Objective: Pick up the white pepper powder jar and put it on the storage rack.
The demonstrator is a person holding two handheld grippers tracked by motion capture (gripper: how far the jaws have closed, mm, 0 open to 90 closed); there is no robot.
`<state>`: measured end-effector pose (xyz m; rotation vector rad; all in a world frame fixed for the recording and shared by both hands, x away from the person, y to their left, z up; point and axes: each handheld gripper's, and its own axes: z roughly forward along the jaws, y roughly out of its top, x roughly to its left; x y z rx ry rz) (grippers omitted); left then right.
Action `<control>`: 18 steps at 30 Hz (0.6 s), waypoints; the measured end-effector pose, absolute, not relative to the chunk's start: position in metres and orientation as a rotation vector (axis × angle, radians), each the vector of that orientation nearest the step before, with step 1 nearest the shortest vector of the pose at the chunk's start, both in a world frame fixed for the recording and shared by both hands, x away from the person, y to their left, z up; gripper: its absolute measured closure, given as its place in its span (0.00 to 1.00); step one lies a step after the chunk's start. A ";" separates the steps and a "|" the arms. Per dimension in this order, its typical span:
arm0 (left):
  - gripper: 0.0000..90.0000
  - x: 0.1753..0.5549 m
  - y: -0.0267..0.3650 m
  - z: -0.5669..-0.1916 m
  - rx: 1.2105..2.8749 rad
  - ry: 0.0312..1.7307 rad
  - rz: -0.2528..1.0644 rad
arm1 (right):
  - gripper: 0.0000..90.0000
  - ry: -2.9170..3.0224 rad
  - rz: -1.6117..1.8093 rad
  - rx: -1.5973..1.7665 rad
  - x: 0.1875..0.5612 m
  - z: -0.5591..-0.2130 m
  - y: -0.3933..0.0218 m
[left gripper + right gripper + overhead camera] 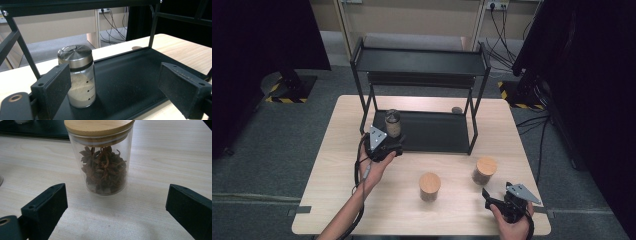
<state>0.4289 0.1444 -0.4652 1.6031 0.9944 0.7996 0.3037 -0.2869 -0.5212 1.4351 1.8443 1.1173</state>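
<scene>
Right now the right gripper (117,212) is hovering low over the table (160,157) with its jaws spread wide and gripping nothing, and just ahead of them, centred in the gap, a wooden-lidded jar (101,157) of dark star-shaped spice is standing upright. In the high view that same jar (484,170) is sitting a little forward and to the left of the right gripper (499,200), with a second wooden-lidded jar (429,186) farther to that gripper's left. Beyond these, the left gripper (115,90) is also holding its jaws wide apart with nothing between them, and a steel-capped jar (79,75) of pale powder is standing just past its left-hand pad on the lower tray of the black rack (130,75) (upright and not gripped). From above, the left gripper (384,147) is sitting at the front edge of that tray with the steel-capped jar (392,123) just beyond it. By my reading, the stocking of the rack is partway done, and the spice jar is the next pick: the right jaws need to be moving forward around its glass body, below the lid, then closing squarely before lifting.
</scene>
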 end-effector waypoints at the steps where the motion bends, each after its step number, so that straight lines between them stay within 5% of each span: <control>1: 0.12 0.428 0.145 -0.466 1.604 0.996 0.799 | 0.04 1.844 1.118 1.435 0.304 -0.521 -0.287; 18: 0.12 0.400 0.154 -0.465 1.591 0.970 0.794 | 0.04 1.842 1.118 1.436 0.304 -0.521 -0.287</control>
